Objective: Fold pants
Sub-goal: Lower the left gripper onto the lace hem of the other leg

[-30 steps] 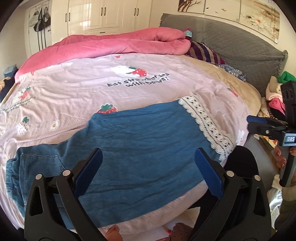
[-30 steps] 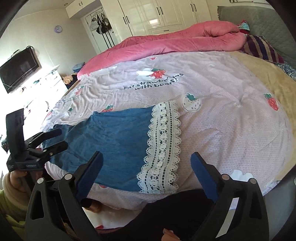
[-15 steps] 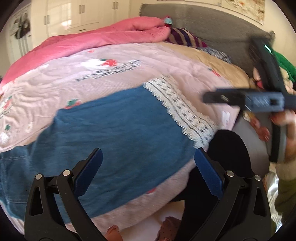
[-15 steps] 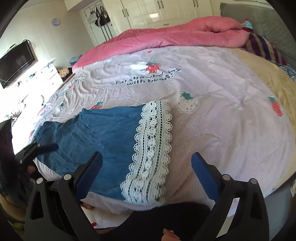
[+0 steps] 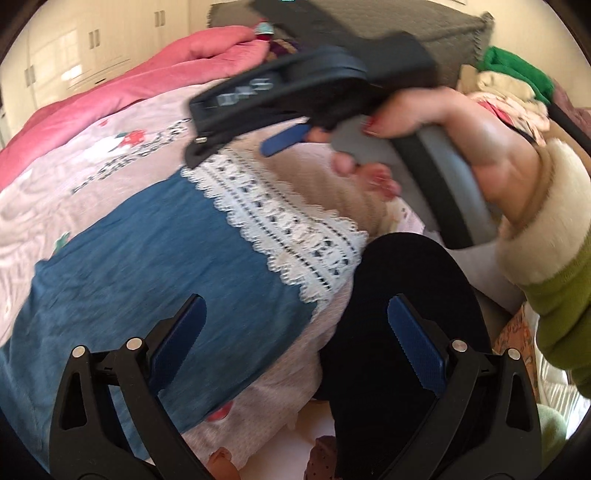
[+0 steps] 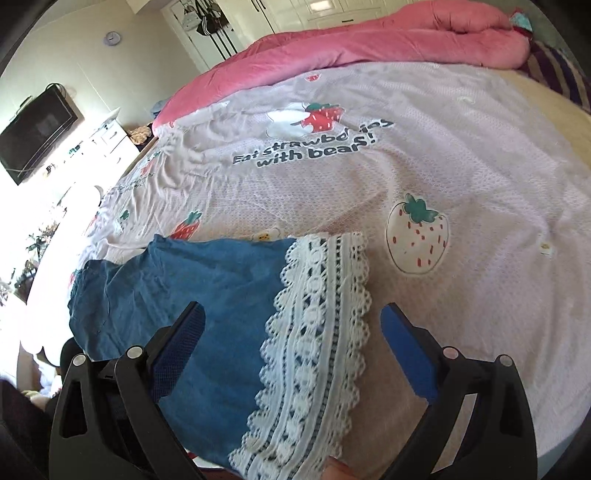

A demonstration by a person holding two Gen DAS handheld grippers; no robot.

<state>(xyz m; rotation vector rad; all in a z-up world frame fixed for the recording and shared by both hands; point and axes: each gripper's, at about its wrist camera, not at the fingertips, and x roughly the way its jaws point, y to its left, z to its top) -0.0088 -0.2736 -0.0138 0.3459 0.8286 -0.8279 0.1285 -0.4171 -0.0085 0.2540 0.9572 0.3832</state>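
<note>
Blue denim pants with a white lace hem lie flat near the front edge of a pink strawberry-print bedspread. My left gripper is open and empty, low over the pants near the hem. My right gripper is open and empty, straddling the lace hem from just above; the blue cloth runs off to its left. In the left wrist view the right gripper, held by a hand, hovers over the far end of the hem.
A rolled pink duvet lies along the far side of the bed. A grey headboard and piled clothes stand at the right. The person's dark-trousered leg presses against the bed edge. A TV hangs on the left wall.
Both grippers have swung right and closer toward the lace hem. The right gripper has dropped in over the hem and now fills the top of the left wrist view.
</note>
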